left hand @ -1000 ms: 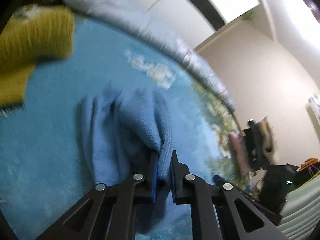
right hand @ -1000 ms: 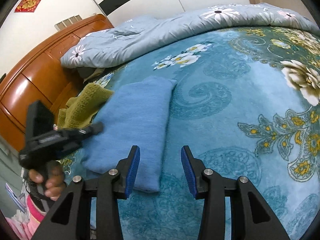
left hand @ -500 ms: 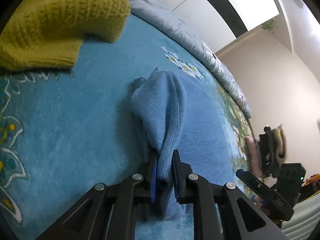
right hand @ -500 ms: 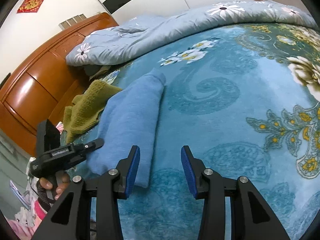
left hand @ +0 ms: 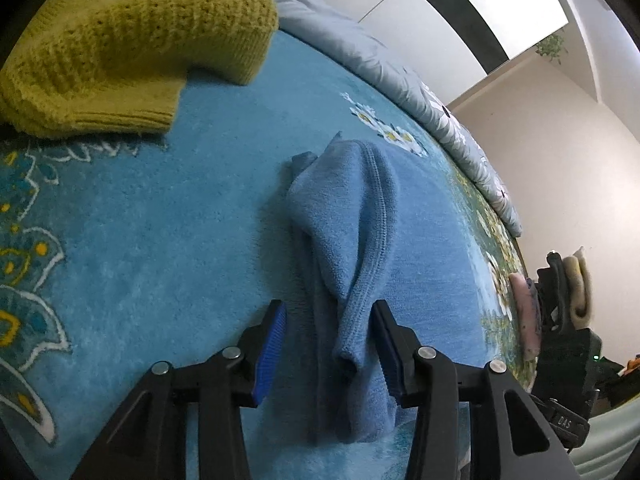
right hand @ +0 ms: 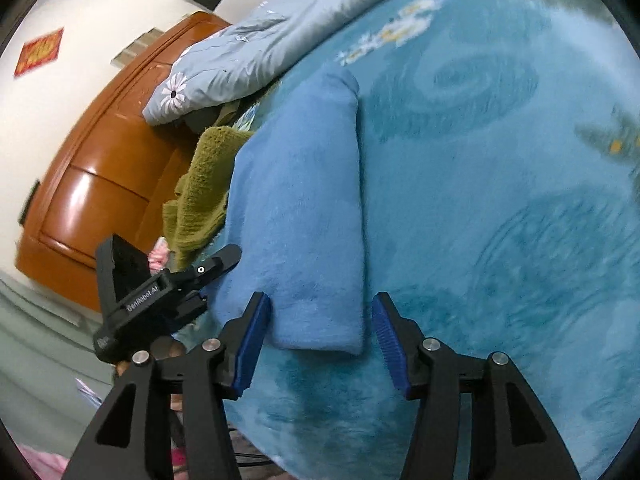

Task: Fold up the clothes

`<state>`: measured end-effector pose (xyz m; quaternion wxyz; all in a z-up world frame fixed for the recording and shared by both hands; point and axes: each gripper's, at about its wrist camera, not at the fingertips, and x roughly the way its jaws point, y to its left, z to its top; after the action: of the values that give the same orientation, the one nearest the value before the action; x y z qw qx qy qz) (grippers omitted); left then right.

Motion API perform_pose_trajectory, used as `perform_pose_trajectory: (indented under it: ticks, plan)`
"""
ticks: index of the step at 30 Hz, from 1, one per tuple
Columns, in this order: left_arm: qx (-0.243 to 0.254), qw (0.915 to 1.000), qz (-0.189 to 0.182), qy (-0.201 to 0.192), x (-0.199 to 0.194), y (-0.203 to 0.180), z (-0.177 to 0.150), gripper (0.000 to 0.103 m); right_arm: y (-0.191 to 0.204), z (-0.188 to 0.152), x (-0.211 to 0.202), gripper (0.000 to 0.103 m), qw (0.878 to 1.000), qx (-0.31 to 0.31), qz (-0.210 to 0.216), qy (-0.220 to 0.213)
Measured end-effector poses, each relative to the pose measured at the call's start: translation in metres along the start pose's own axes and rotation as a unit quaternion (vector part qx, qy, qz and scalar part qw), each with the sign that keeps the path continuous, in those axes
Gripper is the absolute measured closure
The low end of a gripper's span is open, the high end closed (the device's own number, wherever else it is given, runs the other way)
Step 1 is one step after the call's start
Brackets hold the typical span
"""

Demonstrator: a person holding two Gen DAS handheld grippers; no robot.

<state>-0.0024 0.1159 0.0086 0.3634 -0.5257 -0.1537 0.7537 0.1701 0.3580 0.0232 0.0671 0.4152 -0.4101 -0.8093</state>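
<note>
Broadly, bed [right hand: 500, 208]: a teal floral blanket spreads ahead of and beneath both tools; a grey flowered quilt [right hand: 256, 56] is bunched at its far side, beyond them.

Olive knit [left hand: 132, 48]: lies well ahead and to the left of the left tool, loosely heaped — by the look of it not folded yet.

Blue garment [right hand: 304, 208]: folded into a long narrow strip, flat on the bed, running away from the right tool; its near end sits just ahead of that tool's gap. In the left wrist view its other end [left hand: 352, 264] stands in a soft ridge between the left tool's pads.

Left tool [left hand: 328, 350]: jaws opening, pads apart from the cloth on both sides — it grips nothing, though the ridge is between them.

Right tool [right hand: 318, 344]: jaws opening too, nothing clamped; the strip's corner lies just in front.

Progress: the lengthwise fold looks done and laid down. Left to do, I judge — doubling the strip end to end, then the olive knit.
</note>
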Motion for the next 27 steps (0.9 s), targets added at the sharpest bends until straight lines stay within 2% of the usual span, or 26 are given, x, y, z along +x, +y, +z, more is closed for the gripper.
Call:
perform_pose_trajectory:
  ticks: [3,5,7,8,11,15,18,21,27]
  plan:
    - [0.001,1.0,-0.008,-0.003,-0.004,0.001,0.0,0.055,-0.003,-0.003,0.004,0.048,1.0,0.018,0.016,-0.004]
    - [0.0,0.9999,-0.015,-0.004,-0.006,0.002,0.0,0.055,-0.006,-0.003,0.003,0.055,0.999,0.029,0.023,-0.012]
    - [0.001,0.9997,-0.024,-0.005,-0.009,0.002,0.001,0.055,-0.01,-0.001,-0.001,0.083,0.998,0.042,0.031,-0.02]
    - [0.003,0.9995,-0.03,-0.005,-0.011,0.001,0.001,0.054,-0.013,0.001,-0.003,0.088,0.998,0.05,0.038,-0.024]
    - [0.017,0.999,-0.039,-0.011,-0.018,-0.004,0.002,0.054,-0.016,0.009,-0.015,0.09,0.998,0.048,0.031,-0.039]
    - [0.035,0.9985,-0.036,-0.022,-0.025,-0.01,0.005,0.053,-0.028,0.035,-0.042,0.09,0.997,0.041,-0.002,-0.067]
    - [0.029,0.9986,-0.037,-0.024,-0.025,-0.009,0.009,0.052,-0.043,0.062,-0.061,0.09,0.995,0.041,-0.03,-0.089]
    - [0.021,0.999,-0.035,-0.021,-0.022,-0.01,0.014,0.051,-0.061,0.078,-0.067,0.09,0.993,0.065,-0.039,-0.09]
    - [0.003,0.9988,-0.049,-0.004,0.003,-0.017,0.046,0.044,-0.074,0.071,-0.065,0.084,0.991,0.099,-0.03,-0.091]
